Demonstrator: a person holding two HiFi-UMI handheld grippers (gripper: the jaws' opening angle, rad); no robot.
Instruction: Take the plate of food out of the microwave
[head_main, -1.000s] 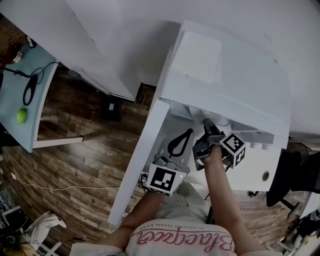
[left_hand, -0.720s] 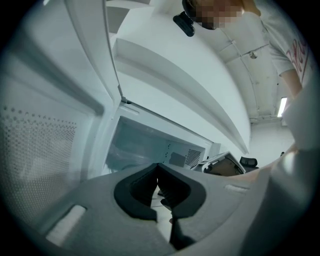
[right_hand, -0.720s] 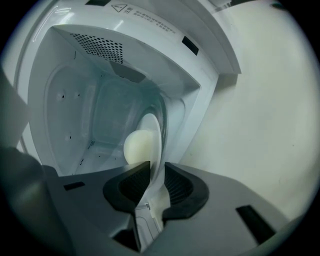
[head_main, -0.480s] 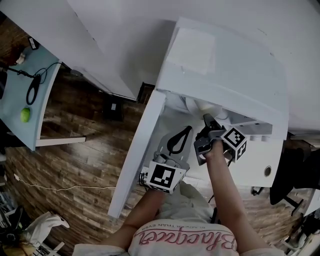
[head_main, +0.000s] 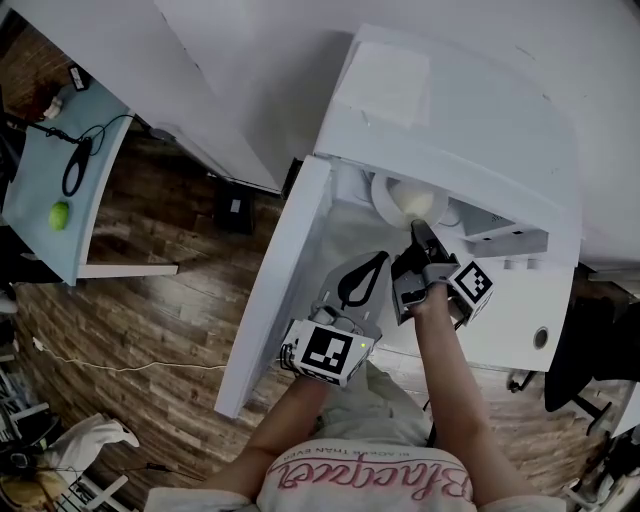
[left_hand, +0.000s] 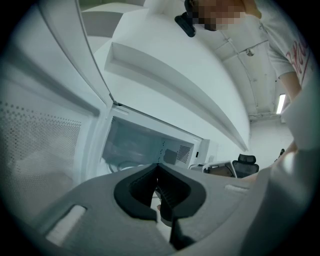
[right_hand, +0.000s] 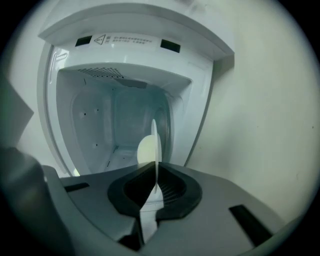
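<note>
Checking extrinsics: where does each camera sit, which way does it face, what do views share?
Head view: on the person's head, looking steeply down at the open white microwave; arms, left gripper, right gripper show.
Left gripper view: on that gripper, faces the microwave cavity past shut jaws; white shirt at right.
Right gripper view: on that gripper, faces the cavity; jaws just closed on the round white plate.
Shared: all see the microwave.

- Right gripper (head_main: 419, 234): forearm stretched forward, tipped slightly down, jaws just closed onto the plate (head_main: 384, 203) rim.
- Left gripper (head_main: 376, 262): level, jaws together, empty.
</note>
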